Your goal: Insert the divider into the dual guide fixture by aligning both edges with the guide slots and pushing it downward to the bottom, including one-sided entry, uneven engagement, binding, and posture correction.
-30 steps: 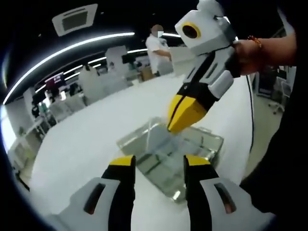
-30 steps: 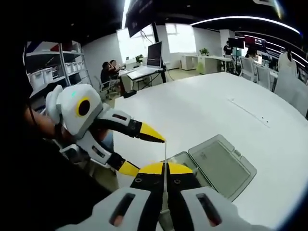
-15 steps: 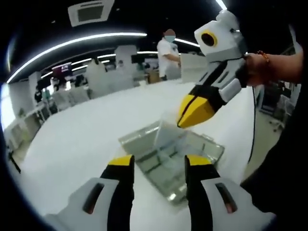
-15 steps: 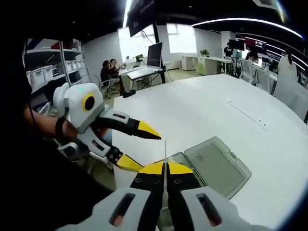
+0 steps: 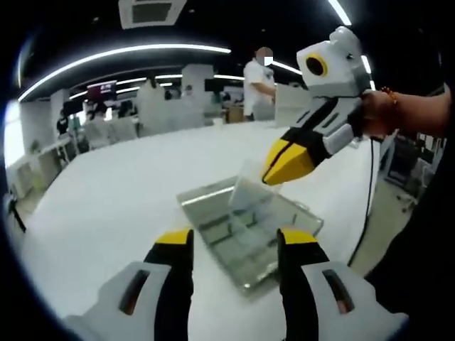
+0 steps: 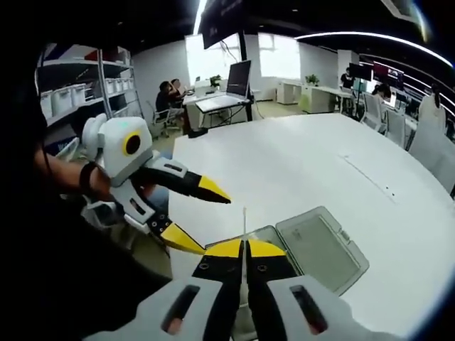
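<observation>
Right gripper [image 5: 272, 172] pinches the clear divider [image 5: 249, 193] by its upper edge, jaws pressed together on it, holding the sheet tilted above the open transparent fixture box [image 5: 245, 238] on the white table [image 5: 106, 206]. Left gripper [image 6: 192, 217] hangs just beside the box, jaws spread and gripping nothing. A person [image 5: 259, 82] stands beyond the table.
</observation>
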### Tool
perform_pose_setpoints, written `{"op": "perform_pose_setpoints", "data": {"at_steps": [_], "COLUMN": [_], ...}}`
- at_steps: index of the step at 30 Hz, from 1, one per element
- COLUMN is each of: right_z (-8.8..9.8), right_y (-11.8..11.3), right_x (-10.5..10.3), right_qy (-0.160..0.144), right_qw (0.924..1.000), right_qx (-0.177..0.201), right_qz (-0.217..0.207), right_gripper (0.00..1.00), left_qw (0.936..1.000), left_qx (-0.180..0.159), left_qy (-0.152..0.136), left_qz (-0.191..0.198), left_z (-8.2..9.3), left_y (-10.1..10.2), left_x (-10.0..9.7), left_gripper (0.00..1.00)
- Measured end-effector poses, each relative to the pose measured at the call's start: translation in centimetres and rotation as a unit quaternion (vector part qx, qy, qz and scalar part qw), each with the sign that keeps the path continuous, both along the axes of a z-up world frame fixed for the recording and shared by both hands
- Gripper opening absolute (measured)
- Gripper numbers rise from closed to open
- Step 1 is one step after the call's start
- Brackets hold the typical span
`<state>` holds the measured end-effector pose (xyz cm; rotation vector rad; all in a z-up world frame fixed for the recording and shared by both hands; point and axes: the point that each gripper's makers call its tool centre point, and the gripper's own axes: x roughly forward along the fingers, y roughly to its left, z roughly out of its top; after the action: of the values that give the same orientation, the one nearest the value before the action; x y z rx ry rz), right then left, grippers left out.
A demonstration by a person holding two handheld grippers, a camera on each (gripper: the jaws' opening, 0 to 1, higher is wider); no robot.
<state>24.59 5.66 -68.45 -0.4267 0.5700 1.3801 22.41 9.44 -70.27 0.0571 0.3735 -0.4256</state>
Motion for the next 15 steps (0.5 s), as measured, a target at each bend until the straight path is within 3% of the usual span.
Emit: {"op": "perform_pose_setpoints", "data": {"at_steps": [15], "right_z": [0.1], "right_y": [0.1], "right_x": [-0.7], "right_qy": [-0.005], "right_qw": [0.9994], "right_qx": [-0.015], "right_qz": [0.029], "right_gripper": [0.0], "left_qw": [0.9988], "left_qx": [-0.037], "left_qy": [0.002], "left_qz": [0.033], "left_z": [-0.2], "left_y": [0.7], "left_x": [-1.3], "left_gripper": [0.51]}}
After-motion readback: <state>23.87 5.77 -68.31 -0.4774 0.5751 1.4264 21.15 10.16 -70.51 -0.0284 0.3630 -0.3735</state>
